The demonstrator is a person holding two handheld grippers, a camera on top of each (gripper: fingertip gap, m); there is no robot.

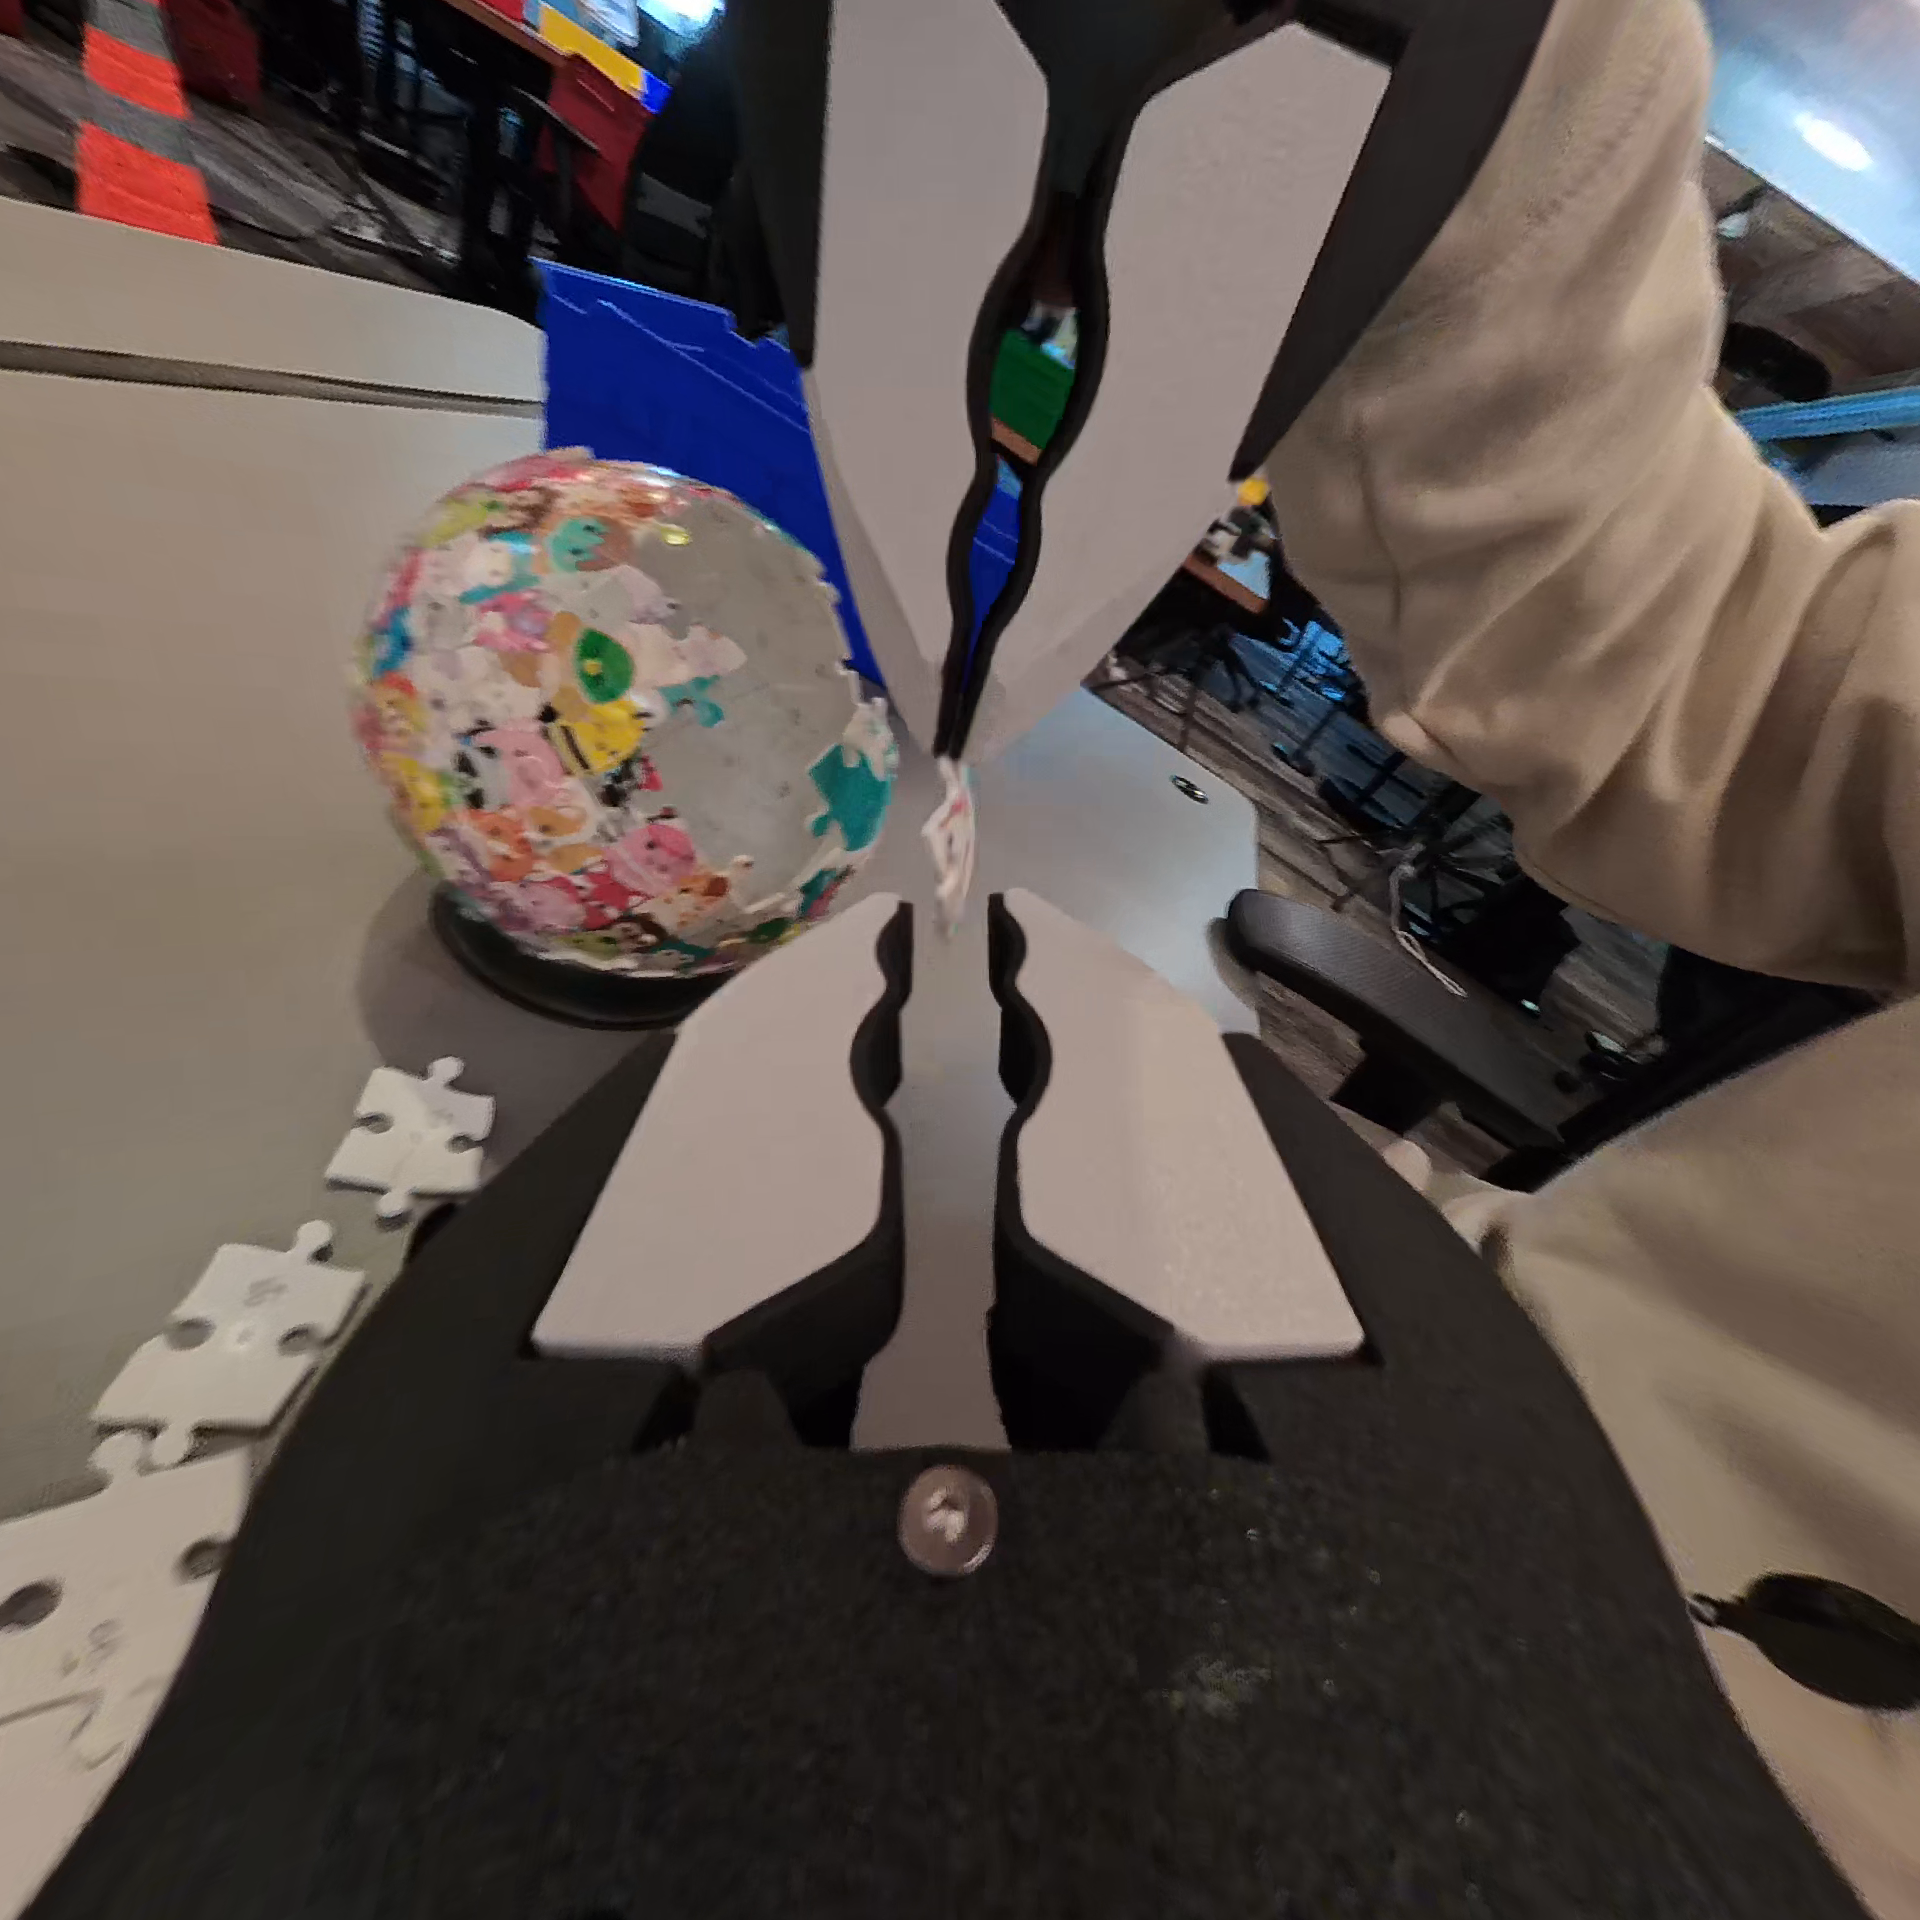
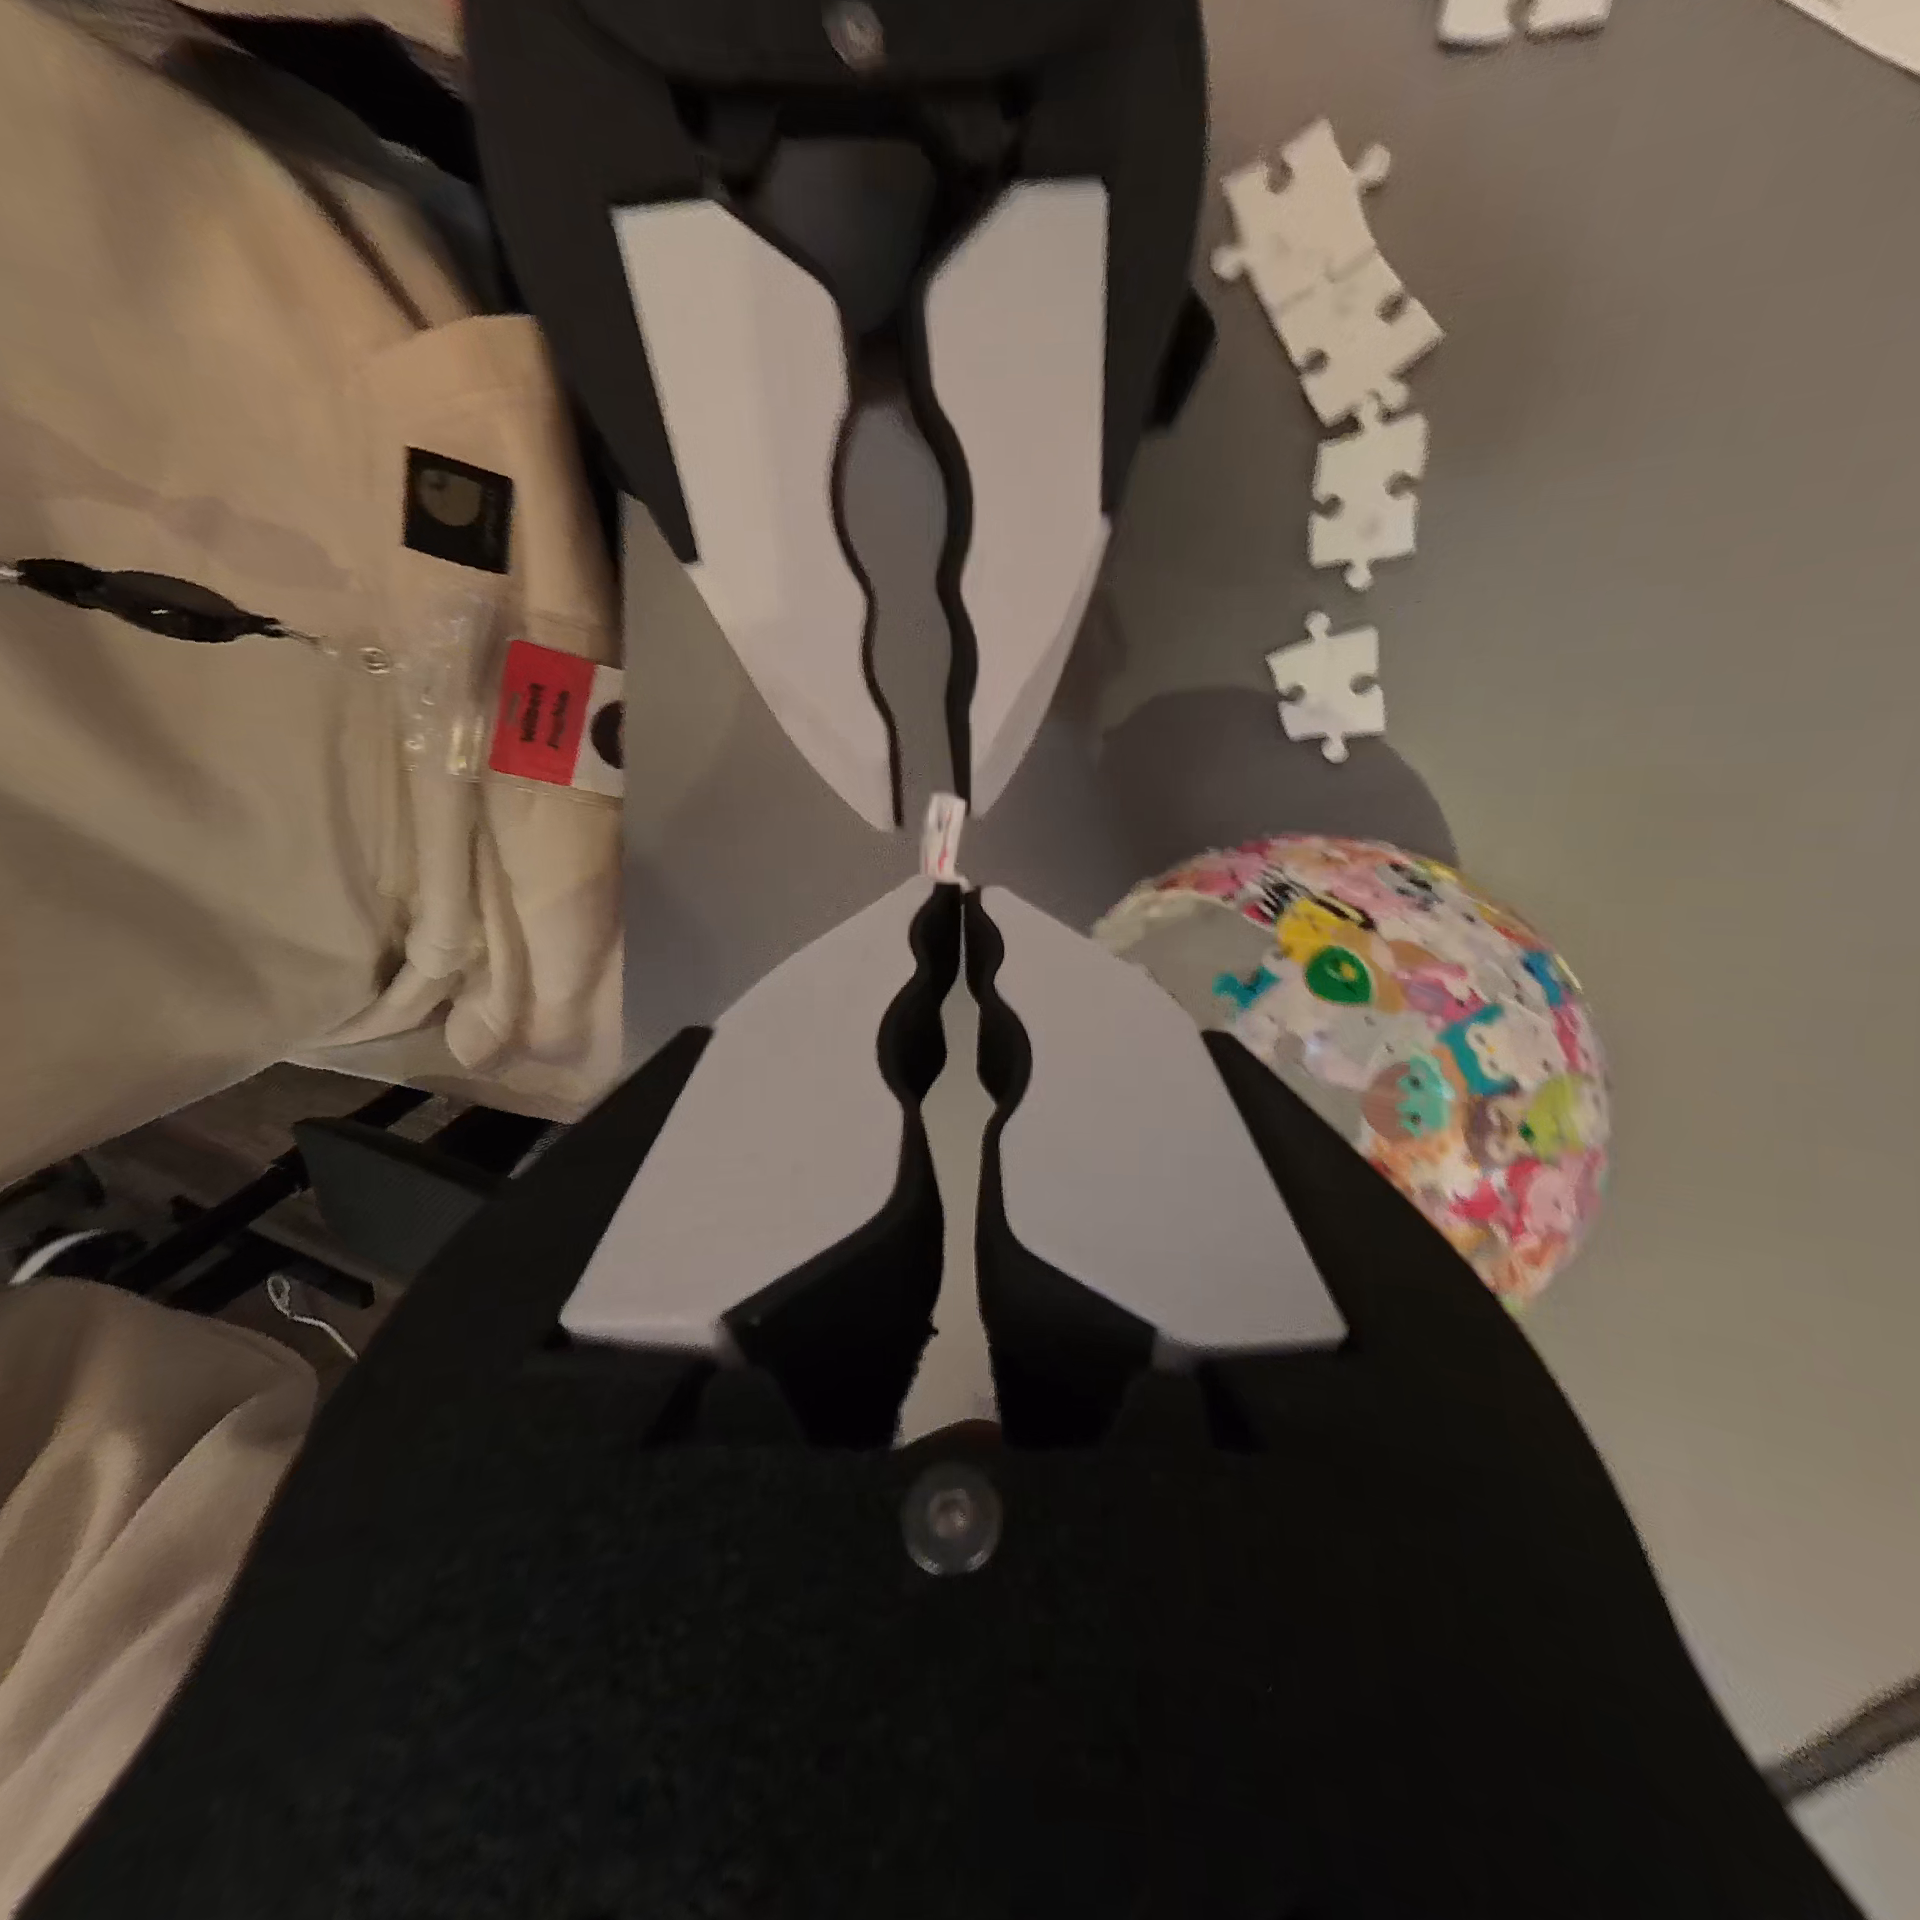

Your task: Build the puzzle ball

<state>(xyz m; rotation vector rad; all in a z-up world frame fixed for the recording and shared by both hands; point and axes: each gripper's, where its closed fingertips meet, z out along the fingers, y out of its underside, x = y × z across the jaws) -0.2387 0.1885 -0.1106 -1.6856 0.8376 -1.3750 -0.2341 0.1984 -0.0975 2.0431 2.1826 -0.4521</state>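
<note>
The puzzle ball (image 1: 582,748) is a partly built sphere of colourful cartoon pieces with a grey gap, standing on a black ring stand (image 1: 540,987) on the grey table. It also shows in the right wrist view (image 2: 1403,1039). My right gripper (image 2: 951,894) is shut on a small puzzle piece (image 2: 943,836) and comes in from the top of the left wrist view (image 1: 954,743). My left gripper (image 1: 951,914) is open, tip to tip with the right one. The piece (image 1: 951,831) hangs down to between its fingertips.
Several loose pieces lie white side up on the table (image 1: 410,1138) (image 2: 1361,499) (image 2: 1330,686). A blue bin (image 1: 675,395) stands behind the ball. A person's beige sleeve (image 1: 1558,520) and a black chair (image 1: 1392,1008) are at the right, past the table edge. My left and right fingertips are right by each other.
</note>
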